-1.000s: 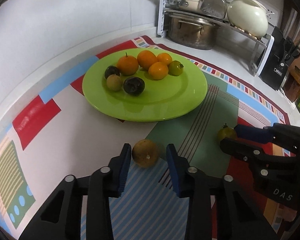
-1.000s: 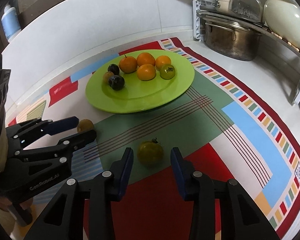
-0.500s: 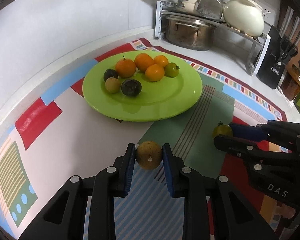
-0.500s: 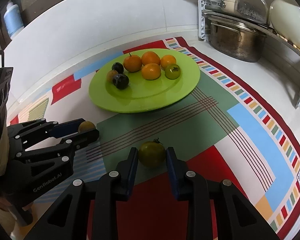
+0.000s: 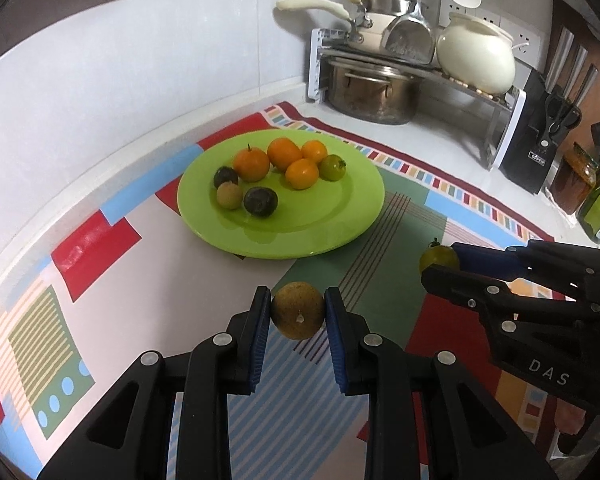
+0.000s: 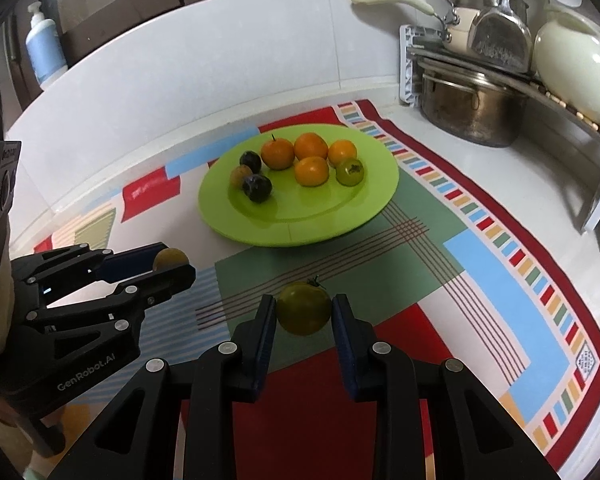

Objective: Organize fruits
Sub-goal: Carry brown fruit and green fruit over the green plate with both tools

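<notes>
Seven fruits already sit on the round lime-green plate (image 5: pixel 324 236) in the centre of both frames: four orange citrus fruits (image 5: pixel 284 155), one green tomato-like fruit (image 5: pixel 333 167), two dark purple round fruits (image 5: pixel 260 201) and one small tan fruit (image 5: pixel 228 195), all grouped toward the plate's far-left part. Two fruits remain off the plate. The left gripper (image 5: pixel 298 312), bottom centre of the left view, has its blue pads pressed on either side of a brownish-yellow round fruit (image 5: pixel 297 311); the fruit appears raised just above the patterned multicolour cloth (image 5: pixel 100 240), though whether it has left the cloth cannot be told for certain. The right gripper (image 6: pixel 303 314), bottom centre of the right view, clamps a green tomato-shaped fruit with a dark stem (image 6: pixel 303 308) in the same way. Judgement: the task is near its end, with both last fruits grasped and only the carry to the plate and release left. The near-right part of the plate is bare, giving room for both. The path from either gripper to the plate looks unobstructed; the main risk is the two grippers crowding each other at the rim if they arrive together. At upper right, well apart, stand a metal rack (image 5: pixel 496 104) with a steel pot (image 5: pixel 370 94), a cream ceramic pot (image 5: pixel 476 56) and a black knife block (image 5: pixel 540 148); a blue soap bottle (image 6: pixel 44 46) stands at the right view's upper left.
</notes>
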{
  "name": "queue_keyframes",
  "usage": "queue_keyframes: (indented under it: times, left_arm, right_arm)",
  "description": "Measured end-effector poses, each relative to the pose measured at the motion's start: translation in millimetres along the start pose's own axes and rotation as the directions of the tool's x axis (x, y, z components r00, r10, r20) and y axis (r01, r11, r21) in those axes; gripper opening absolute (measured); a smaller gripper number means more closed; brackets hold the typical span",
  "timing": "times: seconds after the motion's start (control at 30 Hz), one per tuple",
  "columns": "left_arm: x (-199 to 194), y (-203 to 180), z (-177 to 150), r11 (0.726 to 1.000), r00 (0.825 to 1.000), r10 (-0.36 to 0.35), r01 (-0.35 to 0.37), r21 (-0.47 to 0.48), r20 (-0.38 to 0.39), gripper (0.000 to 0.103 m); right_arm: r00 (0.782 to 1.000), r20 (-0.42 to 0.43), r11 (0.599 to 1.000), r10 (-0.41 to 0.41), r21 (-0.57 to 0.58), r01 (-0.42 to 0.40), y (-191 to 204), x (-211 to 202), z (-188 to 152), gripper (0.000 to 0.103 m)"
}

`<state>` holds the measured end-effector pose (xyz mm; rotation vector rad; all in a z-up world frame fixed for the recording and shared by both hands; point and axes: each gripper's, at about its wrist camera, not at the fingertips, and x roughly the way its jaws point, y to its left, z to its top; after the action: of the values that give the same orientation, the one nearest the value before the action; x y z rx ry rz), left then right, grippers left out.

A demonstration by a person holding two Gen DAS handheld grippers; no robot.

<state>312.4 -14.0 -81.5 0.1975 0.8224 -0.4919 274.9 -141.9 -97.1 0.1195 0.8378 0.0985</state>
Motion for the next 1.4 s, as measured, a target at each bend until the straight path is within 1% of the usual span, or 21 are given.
queue_keyframes:
  times: [0.47,0.87,1.17,1.4]
  left_arm:
    - [-39,-14,8,0.999,0.997,0.031,-0.032,0.016,0.076,0.028]
    - [-66,-27,18,0.999,0.990,0.051,-0.052,0.008,0.133,0.028]
    - [-67,-31,34,0.999,0.986,0.043,-0.044,0.007,0.162,0.028]
    - [-59,-28,51,0.999,0.984,0.037,-0.036,-0.007,0.172,0.028]
  right_arm:
    - [0.997,0.071,1.000,0.006,-0.020,-0.005,-2,-36,9,0.030]
    - [0.989,0.145,0.998,0.033,-0.060,-0.024,-1,-66,19,0.030]
    - [0.982,0.182,0.997,0.038,-0.074,-0.025,-4,-75,30,0.030]
    - [0.980,0.196,0.996,0.042,-0.082,-0.026,-7,-70,45,0.030]
